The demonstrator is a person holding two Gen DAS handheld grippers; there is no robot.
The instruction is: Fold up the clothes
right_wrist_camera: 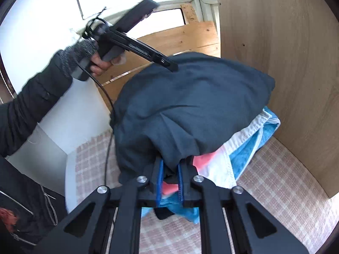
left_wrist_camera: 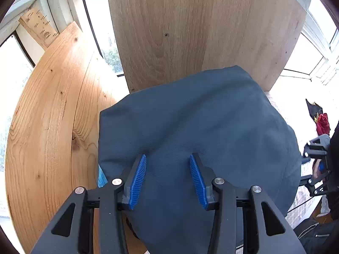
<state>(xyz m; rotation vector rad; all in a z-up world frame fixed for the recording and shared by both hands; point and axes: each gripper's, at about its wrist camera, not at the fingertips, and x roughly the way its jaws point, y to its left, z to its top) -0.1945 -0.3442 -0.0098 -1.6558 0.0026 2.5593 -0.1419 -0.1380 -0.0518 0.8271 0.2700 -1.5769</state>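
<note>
Softly rumpled navy cloth [right_wrist_camera: 190, 97] (matte)

Buried under the dark blue garment [right_wrist_camera: 190, 105]: most of the pile of folded clothes [right_wrist_camera: 250, 146], only edges peeking out. Swallowed by that cloth: the right tool [right_wrist_camera: 170, 182] fingertips. Blurred in the right wrist view: the left tool [right_wrist_camera: 171, 66], tip lost against the fabric. Cut by the frame edge in the left wrist view: red-and-black item [left_wrist_camera: 320, 116], unidentifiable.
</note>
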